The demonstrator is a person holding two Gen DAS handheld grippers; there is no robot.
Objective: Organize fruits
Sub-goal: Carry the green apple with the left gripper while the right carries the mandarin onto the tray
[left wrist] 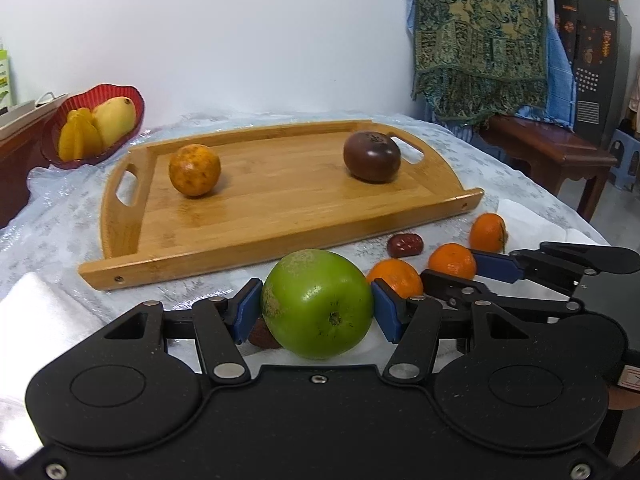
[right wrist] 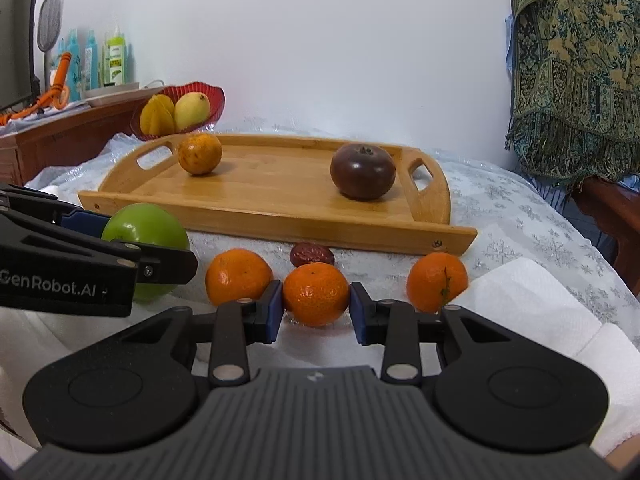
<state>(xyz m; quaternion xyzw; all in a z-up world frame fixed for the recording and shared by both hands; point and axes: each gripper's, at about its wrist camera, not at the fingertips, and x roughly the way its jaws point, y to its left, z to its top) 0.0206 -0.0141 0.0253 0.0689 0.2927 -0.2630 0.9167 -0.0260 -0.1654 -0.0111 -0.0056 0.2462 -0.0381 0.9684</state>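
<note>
My left gripper (left wrist: 318, 304) is shut on a green apple (left wrist: 318, 292), its blue pads pressing both sides just above the white cloth. My right gripper (right wrist: 316, 312) is shut on the middle tangerine (right wrist: 316, 294), which sits on the cloth between two other tangerines (right wrist: 238, 276) (right wrist: 437, 280). A small red date (right wrist: 312, 254) lies behind them. The wooden tray (right wrist: 280, 232) beyond holds a speckled orange (right wrist: 199, 153) at its left and a dark purple fruit (right wrist: 363, 171) at its right. Another dark date (left wrist: 262, 336) peeks out under the apple.
A red bowl (left wrist: 132, 96) with a mango and starfruit stands at the back left, beside a wooden cabinet (right wrist: 60, 136) with bottles. Folded white paper towels (right wrist: 532, 304) lie at the right. A patterned cloth (left wrist: 480, 40) hangs over a wooden bench at the right.
</note>
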